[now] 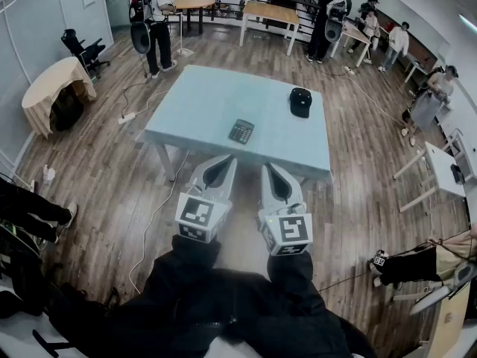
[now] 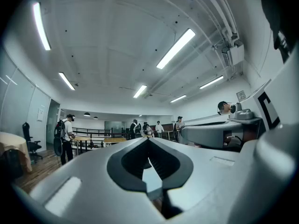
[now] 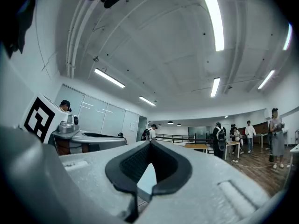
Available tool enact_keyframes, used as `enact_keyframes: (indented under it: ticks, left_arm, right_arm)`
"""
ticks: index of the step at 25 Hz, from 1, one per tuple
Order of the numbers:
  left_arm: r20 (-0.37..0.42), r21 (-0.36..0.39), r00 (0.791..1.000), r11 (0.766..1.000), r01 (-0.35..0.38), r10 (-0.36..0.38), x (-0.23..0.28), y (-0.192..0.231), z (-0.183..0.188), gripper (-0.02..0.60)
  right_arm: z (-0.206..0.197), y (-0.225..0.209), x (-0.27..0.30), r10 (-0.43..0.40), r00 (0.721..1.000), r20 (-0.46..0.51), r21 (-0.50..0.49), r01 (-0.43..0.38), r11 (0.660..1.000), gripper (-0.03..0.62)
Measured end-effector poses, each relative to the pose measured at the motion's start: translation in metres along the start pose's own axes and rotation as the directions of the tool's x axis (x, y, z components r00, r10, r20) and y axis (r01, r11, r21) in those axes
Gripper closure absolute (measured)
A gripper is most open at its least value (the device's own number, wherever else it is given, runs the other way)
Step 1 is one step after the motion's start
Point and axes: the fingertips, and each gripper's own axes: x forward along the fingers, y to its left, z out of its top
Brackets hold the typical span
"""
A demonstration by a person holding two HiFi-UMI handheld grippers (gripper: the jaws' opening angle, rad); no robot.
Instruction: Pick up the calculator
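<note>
The dark calculator [image 1: 241,130] lies flat near the front edge of a light blue table [image 1: 201,95]. My left gripper [image 1: 229,159] and right gripper [image 1: 267,167] are held side by side, level, just short of that front edge, with the calculator a little beyond and between them. Both have their jaws together with nothing between them. In the left gripper view, the left gripper [image 2: 148,139] shows its tips touching, with a sliver of the table seen through the gap behind them. The right gripper [image 3: 150,143] looks the same in its own view. The calculator is hidden in both gripper views.
A black cap [image 1: 300,101] lies on the table's right side. Several people stand around the room. A round table with a tan cloth [image 1: 56,88] is at the left and wooden tables [image 1: 272,12] at the back. A cable [image 1: 153,215] runs across the floor.
</note>
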Motion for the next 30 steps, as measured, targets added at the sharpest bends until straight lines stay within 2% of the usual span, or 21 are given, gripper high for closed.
enact_keyframes:
  ticks: [14,30]
  left_arm:
    - [-0.007,0.007,1.0,1.0,-0.002,0.002,-0.011,0.001,-0.001,0.586]
    - [-0.045,-0.011,0.996,0.997,0.076,-0.076,-0.028,-0.014,-0.019,0.586]
  right_arm:
    - [-0.002,0.015,-0.001,0.0,1.0,-0.021,-0.02,0.0,1.0,0.603]
    - [-0.018,0.036,-0.014,0.01,0.999,-0.044,0.032,-0.008,0.999,0.599]
